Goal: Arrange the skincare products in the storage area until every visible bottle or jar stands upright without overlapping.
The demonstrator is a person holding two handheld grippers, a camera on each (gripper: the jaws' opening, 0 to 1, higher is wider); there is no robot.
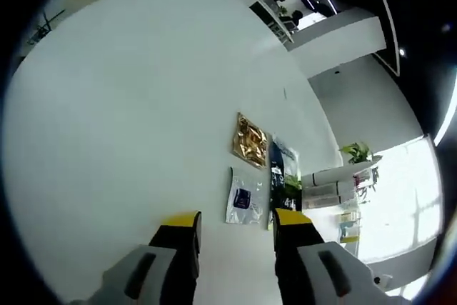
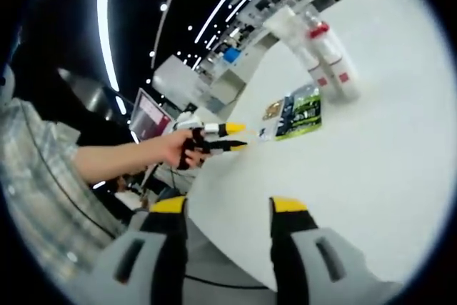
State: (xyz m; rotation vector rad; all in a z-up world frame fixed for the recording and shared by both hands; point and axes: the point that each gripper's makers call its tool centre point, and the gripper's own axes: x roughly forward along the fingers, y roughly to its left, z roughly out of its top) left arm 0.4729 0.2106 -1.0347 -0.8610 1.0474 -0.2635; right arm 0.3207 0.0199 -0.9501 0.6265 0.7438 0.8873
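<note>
Left gripper view: my left tool [image 1: 235, 223] has its yellow-tipped jaws standing apart with nothing between them, over a wide bare stretch of white desk [image 1: 128, 119]. Ahead lie three flat sachets: a gold foil one [image 1: 250, 139], a clear one with a dark blue patch [image 1: 245, 200], and a dark green-and-black one [image 1: 283, 176]. Print on all three is too small to read. Pale bottles [image 1: 330, 186] lie beyond the sachets, near the desk's far edge; details are washed out by window glare.

Right gripper view: right tool [image 2: 228, 208] has its jaws apart, also empty, just over the desk's near edge. The left tool [image 2: 230, 138] enters from the left, held in a person's hand [image 2: 175, 149]. Two clear bottles with red caps [image 2: 325, 58] sit beside the green sachet [image 2: 301, 112]; red labels unreadable. Open desk lies to the right.
</note>
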